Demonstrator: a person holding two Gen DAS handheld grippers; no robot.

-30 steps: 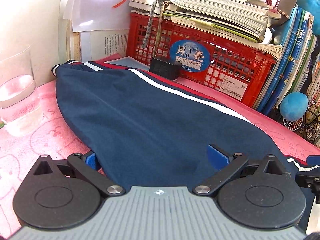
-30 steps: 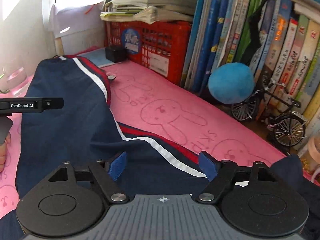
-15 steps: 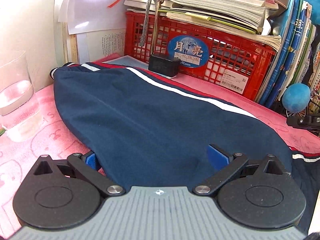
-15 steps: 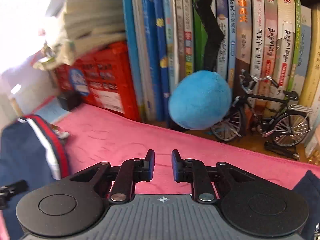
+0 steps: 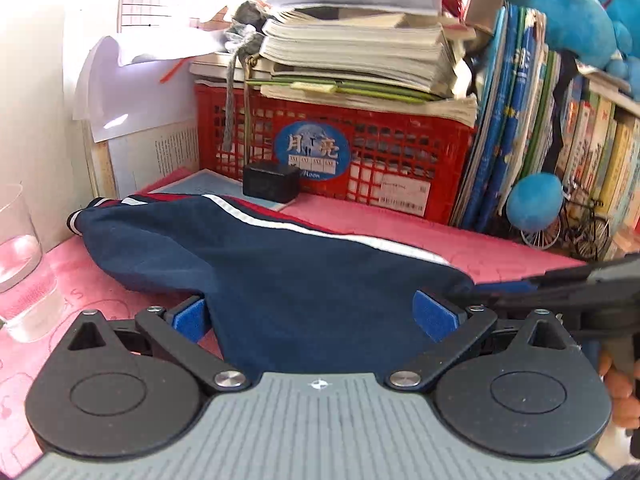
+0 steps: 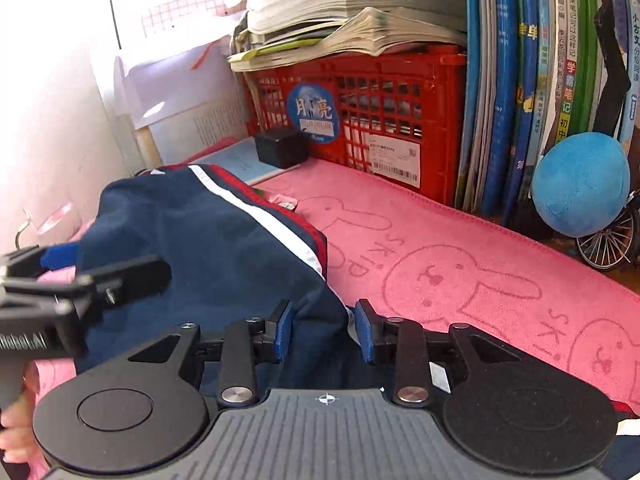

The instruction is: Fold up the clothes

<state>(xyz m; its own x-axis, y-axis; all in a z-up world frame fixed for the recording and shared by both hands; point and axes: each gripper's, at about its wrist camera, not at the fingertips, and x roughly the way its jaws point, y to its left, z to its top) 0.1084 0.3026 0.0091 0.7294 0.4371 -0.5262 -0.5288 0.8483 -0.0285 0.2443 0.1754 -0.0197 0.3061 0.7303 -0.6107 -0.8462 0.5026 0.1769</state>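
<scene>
A navy garment (image 5: 300, 272) with a white and red side stripe lies humped on a pink towel (image 5: 400, 228). My left gripper (image 5: 312, 312) stands wide open at its near edge, with the cloth running between the pads and neither pad pressing on it. In the right wrist view the same garment (image 6: 224, 248) fills the left half, and the left gripper (image 6: 104, 264) straddles it. My right gripper (image 6: 325, 332) is at the garment's right corner; its jaws are opening, with a bunched fold between them. One of its fingers (image 5: 568, 280) reaches in beside the left gripper.
A water glass (image 5: 20, 264) stands at the left edge. Behind the garment sit a red crate (image 5: 380, 140) under stacked books and a black box (image 5: 270, 182). To the right are upright books, a blue plush ball (image 6: 580, 184) and a model bicycle (image 6: 608, 244).
The right gripper swung from facing the ball and books back to the garment, and its nearly closed jaws widened around a fold. The left gripper rose slightly and stayed wide open.
</scene>
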